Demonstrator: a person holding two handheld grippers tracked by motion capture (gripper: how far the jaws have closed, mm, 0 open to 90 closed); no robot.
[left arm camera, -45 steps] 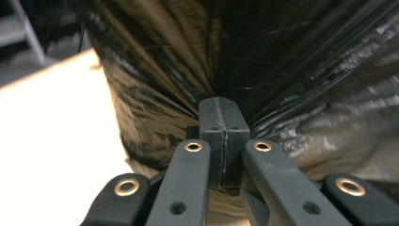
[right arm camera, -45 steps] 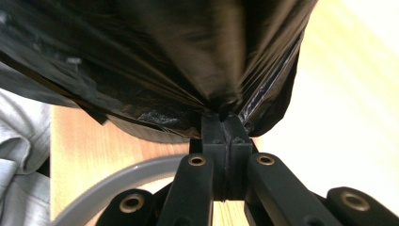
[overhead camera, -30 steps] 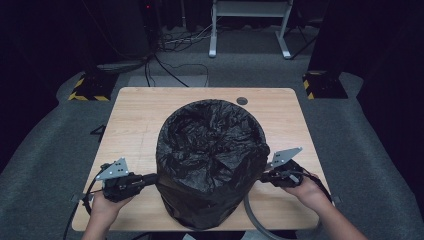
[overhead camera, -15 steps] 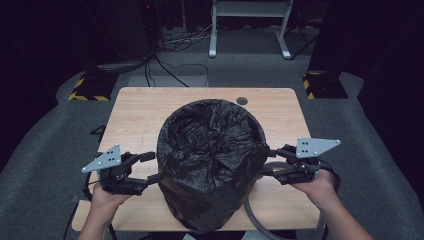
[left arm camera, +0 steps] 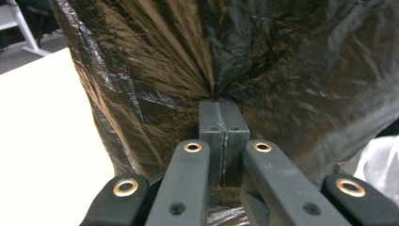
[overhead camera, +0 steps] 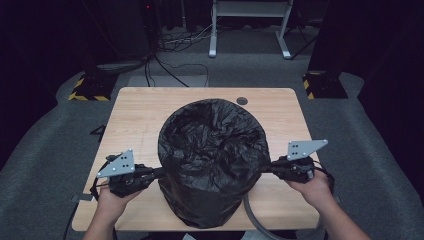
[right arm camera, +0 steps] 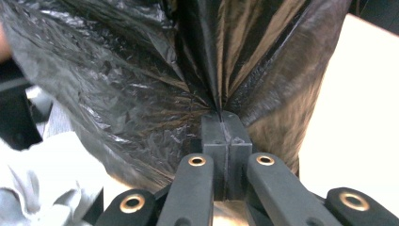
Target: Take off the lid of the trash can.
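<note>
High view | black bag (overhead camera: 212,160) between both grippers | left gripper (overhead camera: 159,173), right gripper (overhead camera: 265,169): jaws clamped on its film

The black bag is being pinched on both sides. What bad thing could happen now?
1. The black bag is thin plastic. The left gripper and right gripper each clamp just a small bunched fold, so pulling might tear it.
2. A fold could slip out of shut jaws, and that side would probably sag.
3. The bag stands near the table front edge, so a tug might tip it off.
</note>
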